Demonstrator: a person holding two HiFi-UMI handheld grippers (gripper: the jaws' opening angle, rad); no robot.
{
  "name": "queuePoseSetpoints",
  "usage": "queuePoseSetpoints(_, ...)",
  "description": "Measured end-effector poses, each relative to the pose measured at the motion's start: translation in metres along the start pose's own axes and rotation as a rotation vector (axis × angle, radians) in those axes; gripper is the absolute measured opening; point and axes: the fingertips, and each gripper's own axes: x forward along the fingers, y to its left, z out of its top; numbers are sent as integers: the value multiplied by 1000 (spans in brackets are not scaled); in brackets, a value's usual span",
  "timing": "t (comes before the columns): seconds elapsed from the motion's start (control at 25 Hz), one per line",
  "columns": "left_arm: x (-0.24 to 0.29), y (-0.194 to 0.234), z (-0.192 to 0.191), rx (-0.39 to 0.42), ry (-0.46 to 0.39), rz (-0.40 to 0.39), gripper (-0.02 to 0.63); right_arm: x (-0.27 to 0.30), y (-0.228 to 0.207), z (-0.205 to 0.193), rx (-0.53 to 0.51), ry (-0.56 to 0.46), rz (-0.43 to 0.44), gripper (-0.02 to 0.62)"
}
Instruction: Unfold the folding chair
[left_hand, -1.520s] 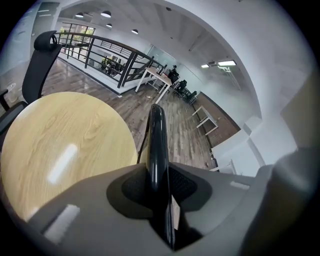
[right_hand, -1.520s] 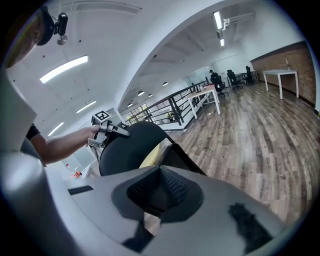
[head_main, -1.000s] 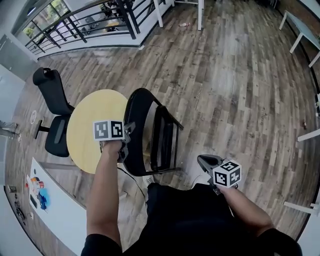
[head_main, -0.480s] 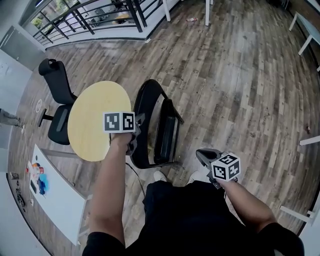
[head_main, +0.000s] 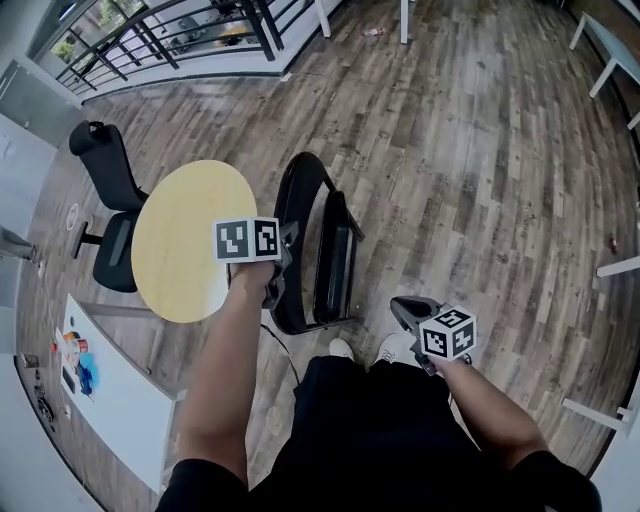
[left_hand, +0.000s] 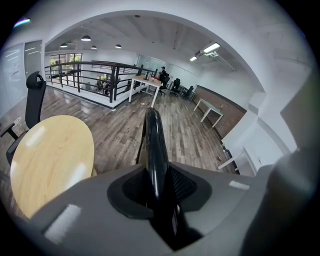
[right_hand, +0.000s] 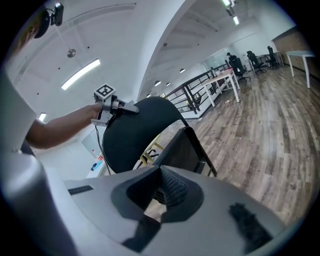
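Note:
The black folding chair (head_main: 335, 262) stands folded on the wood floor in front of me, its seat flat against the curved back (head_main: 291, 195). My left gripper (head_main: 283, 250) holds the top left edge of that back. In the left gripper view the glossy edge (left_hand: 152, 145) runs between the jaws, which are closing on it (left_hand: 159, 190). My right gripper (head_main: 402, 309) hangs low at the right, apart from the chair, shut on nothing. In the right gripper view the chair (right_hand: 140, 135) and the left gripper (right_hand: 117, 106) show beyond the right gripper's shut jaws (right_hand: 162, 187).
A round yellow table (head_main: 185, 240) stands just left of the chair, with a black office chair (head_main: 110, 220) beyond it. A white table with small items (head_main: 110, 390) is at the lower left. A black railing (head_main: 170, 40) runs along the far side. My shoes (head_main: 345, 350) are behind the chair.
My left gripper has moved right with the chair's back in it, away from the yellow table. The right gripper has barely shifted.

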Motion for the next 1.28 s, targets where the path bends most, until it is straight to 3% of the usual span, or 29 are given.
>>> queuePoseSetpoints(0.08,2,-5,-1,-1,0,-1,91,15,-2,-9,6,23,-3,16)
queuePoseSetpoints(0.24,2,-15,-2,-5,2,-7,92,66,3,-13,57,60,-12,115)
queuePoseSetpoints(0.36,3,-17,-1,-6,2,-12,94,113,3,-7,131,70,-42,153)
queuePoseSetpoints(0.56,7,-19,-1,-22,-1,-20,97,178,-1,-10,231,151,-176,189)
queuePoseSetpoints(0.8,7,-23,-3,-30,0,-35,98,199,3,-11,176,190,-364,209)
queuePoseSetpoints(1.0,9,-26,-2,-56,1,-64,104,206,-17,-30,131,313,-463,226)
queuePoseSetpoints(1.16,9,-23,-3,-70,1,-78,107,211,-23,-28,166,361,-487,247)
queuePoseSetpoints(1.28,9,-21,-2,-69,0,-74,106,220,-23,-24,159,385,-441,249)
